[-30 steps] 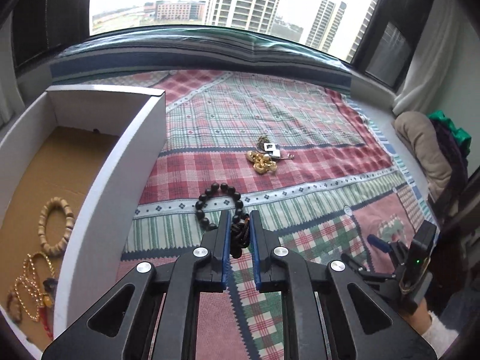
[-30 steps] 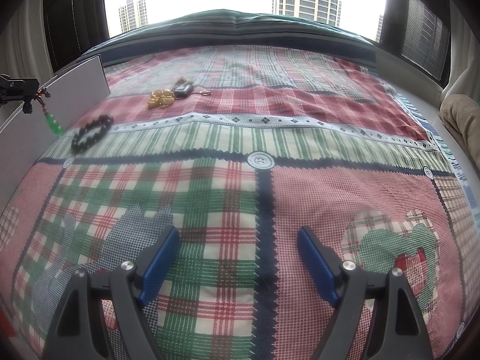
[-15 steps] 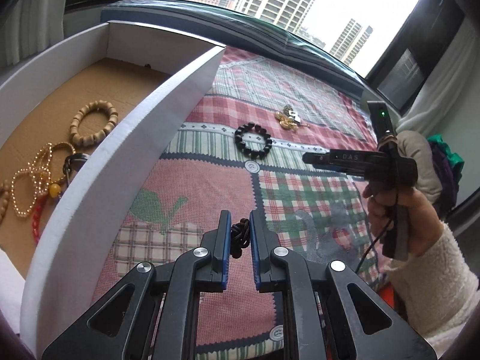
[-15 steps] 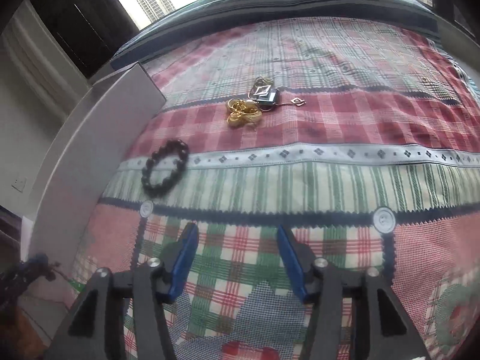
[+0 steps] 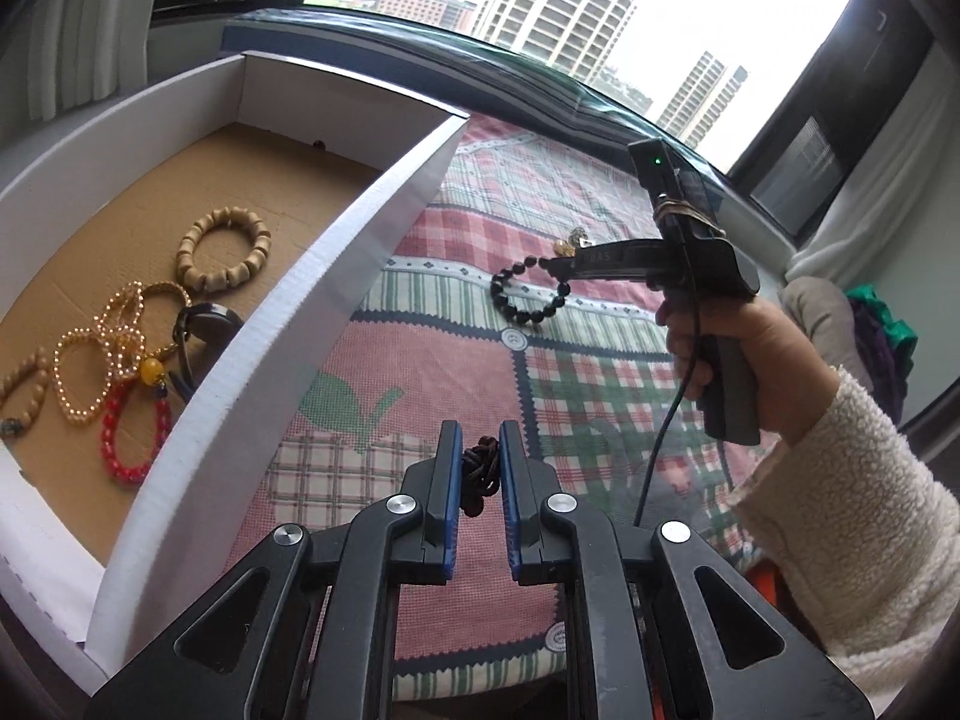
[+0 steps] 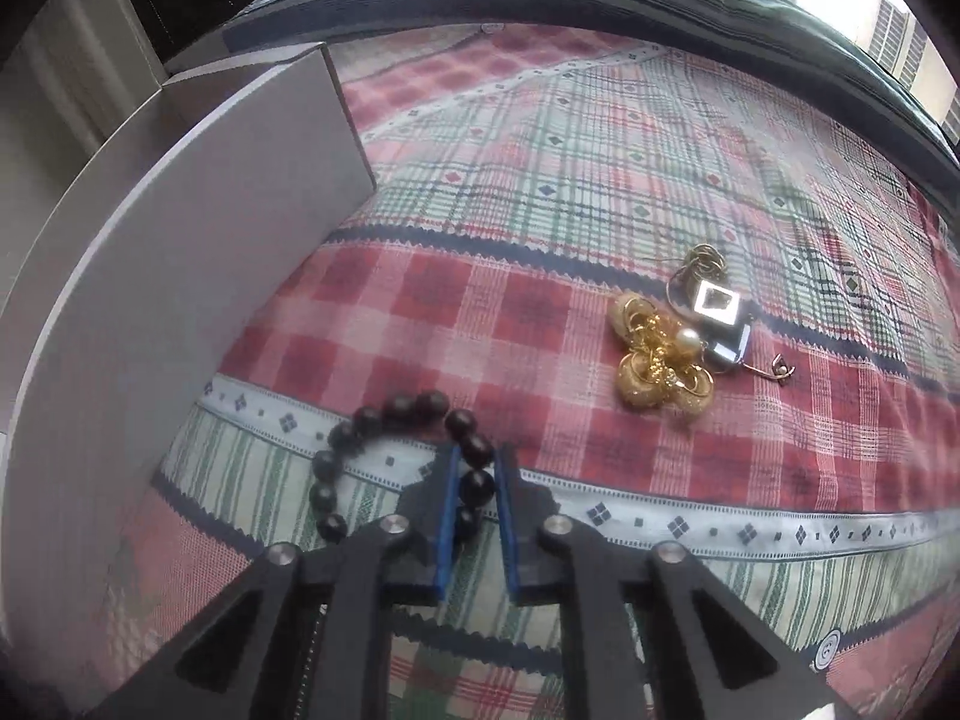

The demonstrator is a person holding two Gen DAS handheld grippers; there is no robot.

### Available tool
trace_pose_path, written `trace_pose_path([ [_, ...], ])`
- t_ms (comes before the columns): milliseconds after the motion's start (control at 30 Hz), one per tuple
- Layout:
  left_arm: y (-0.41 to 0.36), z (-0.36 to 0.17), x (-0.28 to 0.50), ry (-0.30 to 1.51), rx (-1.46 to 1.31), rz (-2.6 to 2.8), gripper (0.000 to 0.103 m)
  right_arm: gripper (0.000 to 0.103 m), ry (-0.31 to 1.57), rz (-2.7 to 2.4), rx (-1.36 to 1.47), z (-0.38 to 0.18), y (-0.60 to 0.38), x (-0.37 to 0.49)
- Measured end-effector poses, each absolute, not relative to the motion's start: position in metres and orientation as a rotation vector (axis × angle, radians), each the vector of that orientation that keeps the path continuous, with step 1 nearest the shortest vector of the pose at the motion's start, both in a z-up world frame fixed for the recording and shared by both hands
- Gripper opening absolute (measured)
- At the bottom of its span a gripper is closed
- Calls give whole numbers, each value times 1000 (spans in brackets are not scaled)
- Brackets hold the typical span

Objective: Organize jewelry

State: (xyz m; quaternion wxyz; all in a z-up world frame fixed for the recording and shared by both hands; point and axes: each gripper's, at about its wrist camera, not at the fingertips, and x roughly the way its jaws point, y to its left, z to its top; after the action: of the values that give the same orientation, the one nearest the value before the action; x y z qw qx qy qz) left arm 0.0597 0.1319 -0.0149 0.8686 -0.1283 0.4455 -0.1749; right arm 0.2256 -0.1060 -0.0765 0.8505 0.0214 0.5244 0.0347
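Observation:
My left gripper is shut on a dark knotted cord piece, held above the bedspread just right of the white box. The box holds several bracelets: a tan wooden one, gold beaded ones and a red one. My right gripper is shut on the black bead bracelet lying on the bedspread; it also shows in the left wrist view. A pile of gold jewelry with a square pendant lies to the right of it.
The plaid bedspread covers the whole surface. The box's white side wall stands just left of the black bracelet. A window sill and high-rise view lie beyond. Folded clothes sit at the right edge.
My right gripper moved forward to the black bracelet and shut on it. My left gripper drew back and left, beside the box, still holding the cord piece.

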Motion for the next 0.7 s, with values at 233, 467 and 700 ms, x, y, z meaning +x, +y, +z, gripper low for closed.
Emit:
trace_pose_path([
  [233,162,39,57,846,-355,-386,10,11,928,188,-30,14,-85,180],
  [467,229,74,57,774,-347,-204,11,11,757,368,-61,96,-29,159],
  [700,283,43,68,831,-346,-10,10,11,770,595,-61,103,66,158],
])
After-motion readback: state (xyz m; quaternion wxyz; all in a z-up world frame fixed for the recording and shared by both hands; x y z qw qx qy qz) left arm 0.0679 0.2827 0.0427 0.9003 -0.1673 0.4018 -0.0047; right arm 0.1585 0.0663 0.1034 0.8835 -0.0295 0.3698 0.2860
